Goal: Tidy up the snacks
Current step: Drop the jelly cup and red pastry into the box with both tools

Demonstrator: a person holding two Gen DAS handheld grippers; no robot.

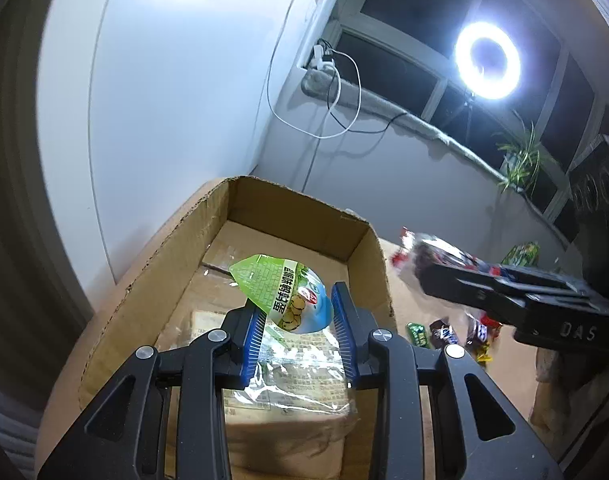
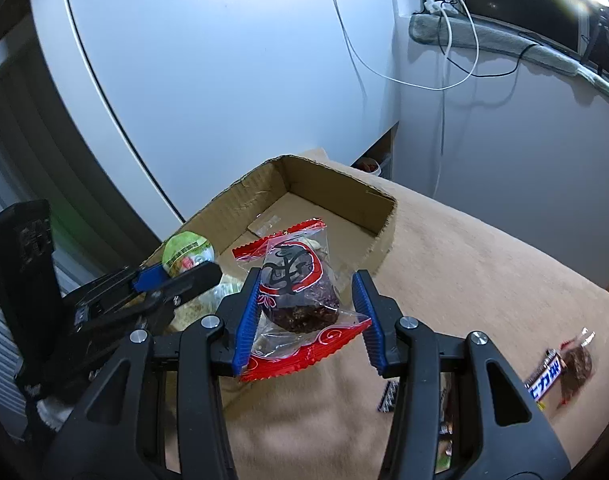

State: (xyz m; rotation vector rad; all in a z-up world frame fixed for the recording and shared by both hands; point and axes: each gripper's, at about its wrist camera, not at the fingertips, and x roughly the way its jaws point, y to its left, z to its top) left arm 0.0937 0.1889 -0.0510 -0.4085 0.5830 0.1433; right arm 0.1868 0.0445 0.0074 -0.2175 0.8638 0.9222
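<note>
Left gripper (image 1: 300, 320): clenched on a green egg-shaped snack pack (image 1: 282, 294); both blue pads press its sides, and the pack's pointed end tilts up and away from the camera.
Green pack, place: held in the air above the open cardboard box (image 1: 176, 280), over the near half of the box floor.
Box contents: a clear-wrapped flat packet (image 1: 296, 372) with printed text lies on the box floor directly under the left fingers; brown tape runs across the floor farther back.
Right gripper (image 2: 308, 312): grasping a red-edged clear wrapper with a dark brown cake (image 2: 300, 296); the left blue pad presses the wrapper, while the right pad appears to touch only the crinkled film edge, hard to be sure at this angle.
Cake wrapper, place: lifted off the cloth, just beside the box's near right corner, outside the box walls.
Two tools, relation: near each other but apart; in the right wrist view the left tool shows at lower left with the green pack at its tip.
Table (image 2: 464, 260): covered in tan cloth; the box sits on its far left part.
Loose snacks: a blue-lettered bar (image 2: 548, 376) and a small dark wrapped piece (image 2: 576, 364) lie on the cloth at right, well apart from the box.
Background: white wall, hanging white cable (image 2: 456, 40), ring light (image 1: 487, 61), potted plant (image 1: 520, 156) on the sill.
</note>
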